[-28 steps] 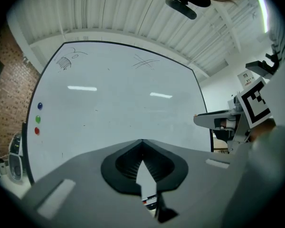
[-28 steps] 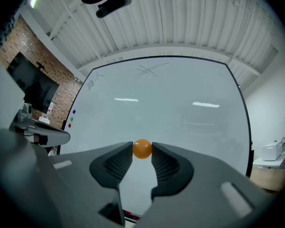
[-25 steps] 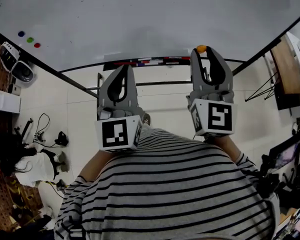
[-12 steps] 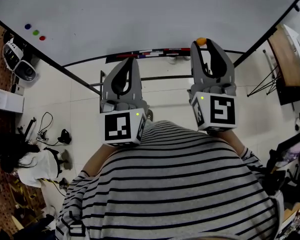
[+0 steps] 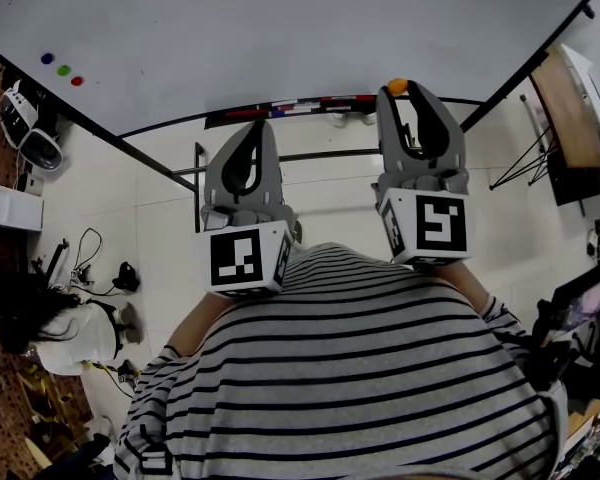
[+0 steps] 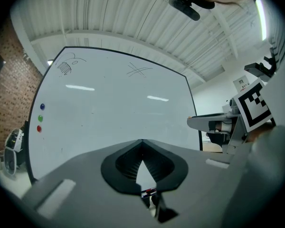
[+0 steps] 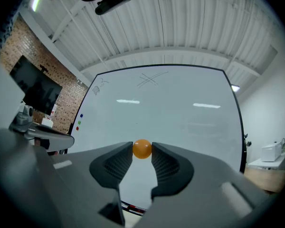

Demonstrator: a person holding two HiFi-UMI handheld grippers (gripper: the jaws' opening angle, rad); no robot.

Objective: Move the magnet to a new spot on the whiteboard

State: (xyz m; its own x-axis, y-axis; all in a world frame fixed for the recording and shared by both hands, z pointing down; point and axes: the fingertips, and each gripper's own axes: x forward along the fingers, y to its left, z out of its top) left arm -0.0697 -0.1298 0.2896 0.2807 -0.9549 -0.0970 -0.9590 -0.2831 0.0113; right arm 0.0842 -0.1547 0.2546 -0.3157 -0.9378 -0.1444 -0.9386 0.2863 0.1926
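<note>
A round orange magnet (image 7: 142, 149) (image 5: 397, 86) is pinched between the tips of my right gripper (image 7: 142, 149) (image 5: 399, 90), held in the air a little short of the whiteboard (image 7: 180, 118) (image 5: 280, 28). My left gripper (image 5: 252, 128) (image 6: 141, 141) is shut with nothing in it, lower and to the left of the right one. Three small magnets, blue (image 5: 46, 58), green (image 5: 63, 70) and red (image 5: 77, 81), stick to the board's left side.
Markers lie in the tray (image 5: 290, 108) under the board. A wooden shelf (image 5: 565, 128) stands at the right. Cables and gear (image 5: 80, 268) lie on the floor at the left, near a person (image 5: 75, 333) low down there.
Both grippers and the view shifted only slightly; the right gripper keeps the orange magnet throughout.
</note>
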